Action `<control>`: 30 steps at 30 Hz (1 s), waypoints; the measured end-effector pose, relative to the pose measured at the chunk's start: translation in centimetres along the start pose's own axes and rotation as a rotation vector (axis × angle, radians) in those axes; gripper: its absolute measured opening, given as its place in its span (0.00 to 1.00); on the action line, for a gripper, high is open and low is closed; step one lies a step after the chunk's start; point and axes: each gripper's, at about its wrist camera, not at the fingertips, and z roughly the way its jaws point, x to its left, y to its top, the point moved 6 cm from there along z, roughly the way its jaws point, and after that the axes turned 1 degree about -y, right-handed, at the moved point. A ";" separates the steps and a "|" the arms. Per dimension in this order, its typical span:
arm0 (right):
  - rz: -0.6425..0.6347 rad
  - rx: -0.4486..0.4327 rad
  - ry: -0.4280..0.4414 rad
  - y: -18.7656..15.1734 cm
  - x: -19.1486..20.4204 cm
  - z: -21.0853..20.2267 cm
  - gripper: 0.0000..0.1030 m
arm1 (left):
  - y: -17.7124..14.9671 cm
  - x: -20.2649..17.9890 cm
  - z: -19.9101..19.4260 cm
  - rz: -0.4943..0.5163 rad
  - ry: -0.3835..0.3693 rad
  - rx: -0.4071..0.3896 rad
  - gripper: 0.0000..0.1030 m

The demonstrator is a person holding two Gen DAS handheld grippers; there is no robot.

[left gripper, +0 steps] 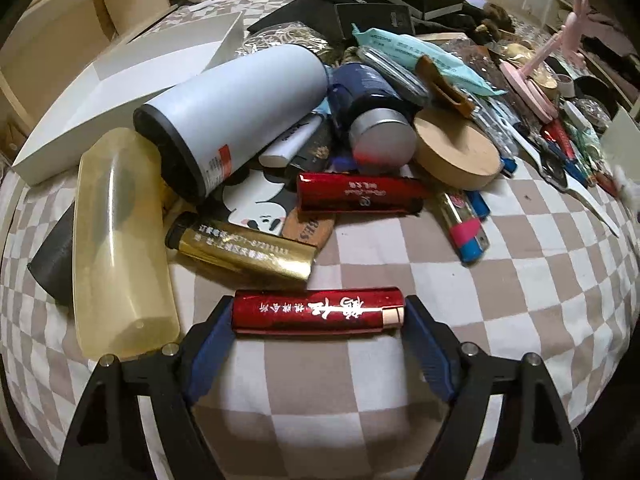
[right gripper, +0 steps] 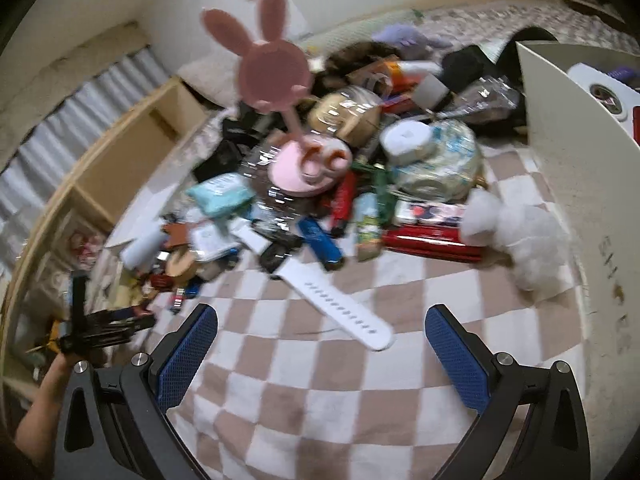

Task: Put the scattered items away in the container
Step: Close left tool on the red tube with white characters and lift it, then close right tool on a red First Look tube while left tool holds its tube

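Your left gripper (left gripper: 318,314) is clamping a red lighter (left gripper: 318,311) by its two ends, the blue pads (left gripper: 212,344) pressing on either tip while the lighter is lying crosswise just over the checkered blanket (left gripper: 460,280). Taking that red lighter as your landmark: just beyond it a gold lighter (left gripper: 240,246) is lying at a slant, and beyond that a second red lighter (left gripper: 360,192) is resting against the pile. To the left of it a translucent yellow case (left gripper: 120,240) is lying lengthwise, and past the gold lighter a white tumbler (left gripper: 236,112) is lying on its side, its black rim pointing toward you. Further back and left, the white box (left gripper: 120,80) is sitting open; behind the tumbler to the right, a round wooden lid (left gripper: 456,152) and a dark blue bottle (left gripper: 372,100) are leaning in the heap.

Your right gripper (right gripper: 320,344) is hovering with its fingers wide apart, holding nothing. Between and just ahead of them a white watch strap (right gripper: 340,304) is stretching out from the pile. Behind it a pink rabbit-eared stand (right gripper: 276,76) is rising from the clutter, and a white plush toy (right gripper: 520,236) is sitting to the right, beside the wall of a white container (right gripper: 560,152). You are showing your left forearm (right gripper: 44,400) at the lower left.
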 end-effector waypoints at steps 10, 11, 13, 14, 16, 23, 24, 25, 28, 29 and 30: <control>-0.144 0.097 -0.129 0.9 -1.1 2.1 1.00 | -1.6 -1.2 -3.7 0.057 -0.037 -0.029 0.80; -0.153 0.109 -0.136 1.0 -1.3 2.4 1.00 | -1.3 -1.3 -4.1 0.058 -0.044 -0.036 0.80; -0.158 0.129 -0.142 1.3 -1.7 3.2 1.00 | -1.4 -2.2 -4.6 0.062 -0.050 -0.045 0.80; -0.148 0.137 -0.144 1.4 -2.0 3.5 1.00 | -1.3 -2.5 -4.8 0.065 -0.052 -0.050 0.80; -0.112 0.141 -0.171 1.6 -2.9 4.0 1.00 | -0.6 -3.1 -5.0 0.069 -0.055 -0.067 0.80; 0.063 0.042 -0.296 2.3 -5.7 4.6 0.99 | 1.7 -5.0 -5.3 0.072 -0.079 -0.125 0.80; 0.069 0.030 -0.317 2.3 -5.7 4.6 0.90 | 2.0 -5.3 -5.2 0.062 -0.092 -0.127 0.80; 0.074 0.018 -0.338 2.4 -5.8 4.6 0.76 | 2.3 -5.7 -5.0 0.051 -0.107 -0.131 0.80; 0.110 0.002 -0.376 2.4 -6.4 4.7 0.72 | 3.1 -6.4 -4.3 0.023 -0.148 -0.144 0.80; 0.122 -0.002 -0.378 2.4 -6.5 4.6 0.72 | 3.3 -6.8 -4.2 0.016 -0.162 -0.147 0.80; 0.123 -0.008 -0.386 2.4 -6.4 4.7 0.72 | 3.5 -6.9 -3.9 0.011 -0.169 -0.151 0.80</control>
